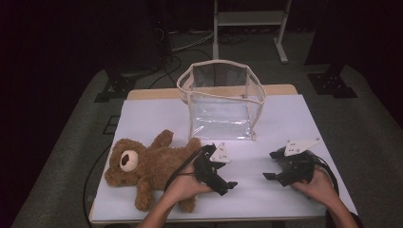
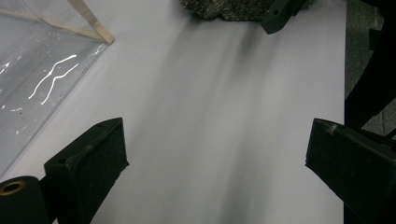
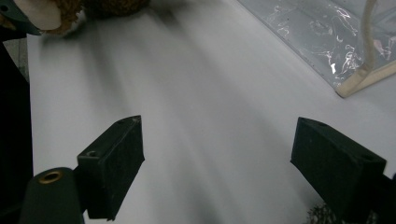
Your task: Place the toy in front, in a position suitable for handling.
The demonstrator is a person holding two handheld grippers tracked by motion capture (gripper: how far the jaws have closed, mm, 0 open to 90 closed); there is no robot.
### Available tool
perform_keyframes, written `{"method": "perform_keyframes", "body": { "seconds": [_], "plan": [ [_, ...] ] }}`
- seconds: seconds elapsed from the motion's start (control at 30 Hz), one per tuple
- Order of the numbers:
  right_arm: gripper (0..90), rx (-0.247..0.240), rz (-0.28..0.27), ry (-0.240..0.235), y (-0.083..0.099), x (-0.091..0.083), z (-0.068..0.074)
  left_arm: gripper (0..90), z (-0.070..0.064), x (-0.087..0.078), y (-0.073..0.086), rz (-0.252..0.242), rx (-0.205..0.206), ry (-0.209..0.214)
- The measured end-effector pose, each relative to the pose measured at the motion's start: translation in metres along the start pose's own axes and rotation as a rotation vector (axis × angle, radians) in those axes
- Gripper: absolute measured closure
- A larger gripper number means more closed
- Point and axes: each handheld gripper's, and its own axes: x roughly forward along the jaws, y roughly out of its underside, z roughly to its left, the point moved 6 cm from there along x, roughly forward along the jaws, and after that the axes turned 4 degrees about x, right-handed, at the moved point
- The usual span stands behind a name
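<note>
A brown teddy bear [image 1: 147, 164] lies on its back at the left of the white table [image 1: 285, 118]. Its fur also shows in the right gripper view [image 3: 107, 7], at the top left. A clear plastic bag with beige trim [image 1: 221, 99] stands open at the middle back. My left gripper [image 1: 227, 186] is beside the bear's legs, open, with bare tabletop between its jaws [image 2: 217, 158]. The bag's corner [image 2: 42, 79] lies to its left. My right gripper [image 1: 270, 165] faces it from the right, open and holding nothing [image 3: 219, 158], with the bag's edge [image 3: 327, 37] at its upper right.
Behind the table stands a white metal frame [image 1: 249, 19]. Cables [image 1: 190, 42] run over the grey floor, and dark stand bases [image 1: 332, 83] sit to either side. The right gripper's jaw tip [image 2: 280, 14] shows far off in the left gripper view.
</note>
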Motion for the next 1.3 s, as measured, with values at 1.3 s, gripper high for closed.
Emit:
{"method": "perform_keyframes", "body": {
  "seconds": [1.3],
  "plan": [
    [15.6, -0.003, 0.013, -0.020, 0.001, 0.004, 0.001, 11.0, 0.068, -0.138, 0.020, -0.047, 0.062, -0.059]
  ]
}}
